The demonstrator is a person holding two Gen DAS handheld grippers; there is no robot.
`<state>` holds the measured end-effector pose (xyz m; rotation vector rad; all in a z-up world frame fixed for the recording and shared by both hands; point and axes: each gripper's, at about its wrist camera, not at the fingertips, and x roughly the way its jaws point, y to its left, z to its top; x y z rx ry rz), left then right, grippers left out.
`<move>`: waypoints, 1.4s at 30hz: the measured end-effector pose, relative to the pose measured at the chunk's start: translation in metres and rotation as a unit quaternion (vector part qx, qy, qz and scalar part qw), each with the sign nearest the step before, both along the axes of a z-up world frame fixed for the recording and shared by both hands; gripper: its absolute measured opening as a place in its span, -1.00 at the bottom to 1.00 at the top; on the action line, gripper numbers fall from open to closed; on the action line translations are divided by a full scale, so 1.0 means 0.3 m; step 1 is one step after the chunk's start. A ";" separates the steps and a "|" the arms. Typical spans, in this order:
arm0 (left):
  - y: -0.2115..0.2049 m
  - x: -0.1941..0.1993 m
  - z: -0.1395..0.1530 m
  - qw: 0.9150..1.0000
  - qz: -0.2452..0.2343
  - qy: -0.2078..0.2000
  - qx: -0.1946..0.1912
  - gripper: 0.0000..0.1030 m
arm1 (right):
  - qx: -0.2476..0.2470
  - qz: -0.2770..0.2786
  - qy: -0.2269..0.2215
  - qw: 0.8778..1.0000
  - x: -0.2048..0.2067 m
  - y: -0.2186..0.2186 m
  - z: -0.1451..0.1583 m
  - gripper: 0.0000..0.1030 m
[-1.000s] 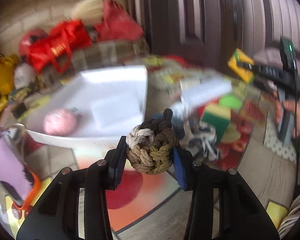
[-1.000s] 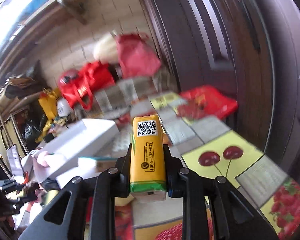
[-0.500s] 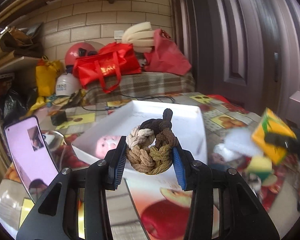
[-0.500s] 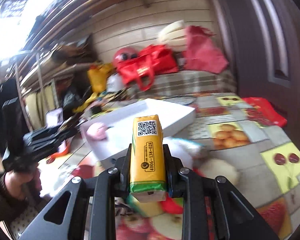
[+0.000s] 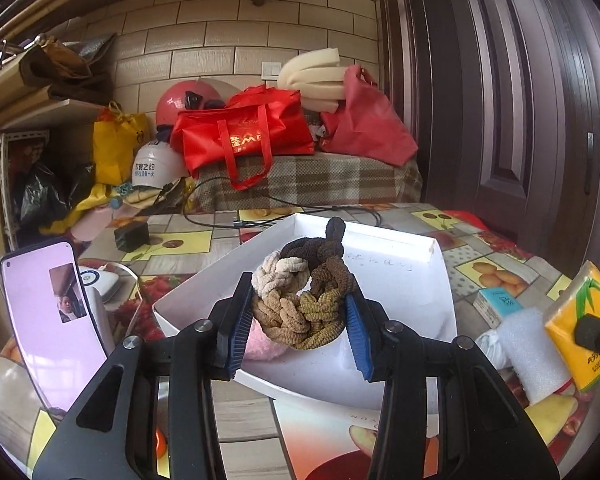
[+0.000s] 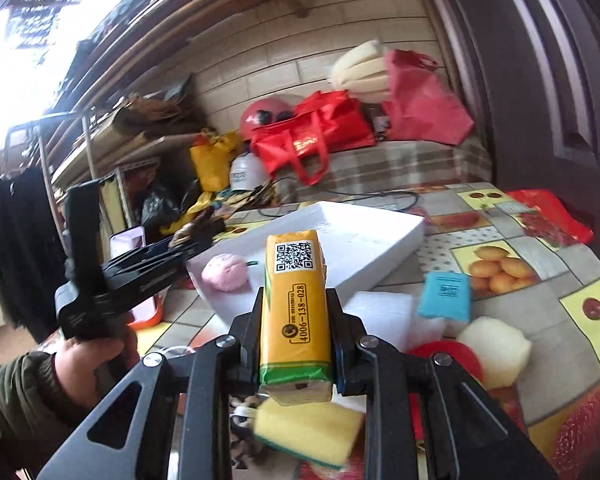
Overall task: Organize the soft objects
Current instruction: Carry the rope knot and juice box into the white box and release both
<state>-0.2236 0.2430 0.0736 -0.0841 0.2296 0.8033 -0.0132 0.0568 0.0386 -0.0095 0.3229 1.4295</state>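
In the left wrist view the pink plush ball (image 5: 260,344) inside the white tray (image 5: 440,276) is mostly hidden behind the knotted rope bundle (image 5: 304,292) and a blue pad. Right of the tray, the yellow tissue pack (image 5: 576,320) is cut by the frame edge. In the right wrist view the yellow sponge (image 6: 308,428) below the pack is blurred.

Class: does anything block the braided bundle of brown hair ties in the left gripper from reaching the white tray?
Nothing visible does. The left gripper holds the braided hair-tie bundle over the open white tray, where only a pink plush ball sits.
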 end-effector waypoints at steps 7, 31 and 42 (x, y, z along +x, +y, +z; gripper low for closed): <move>0.030 -0.029 0.000 0.999 0.018 -0.021 -0.023 -0.18 | -0.042 0.072 -0.059 0.995 -0.166 0.108 -0.006 -0.53; 0.090 -0.031 -0.014 0.996 0.037 -0.028 -0.071 -0.18 | -0.122 -0.054 0.024 0.991 -0.034 0.468 -0.023 -0.53; 0.250 0.109 -0.042 0.986 0.025 -0.013 -0.162 -0.18 | -0.115 -0.046 0.050 0.991 -0.031 0.493 -0.024 -0.44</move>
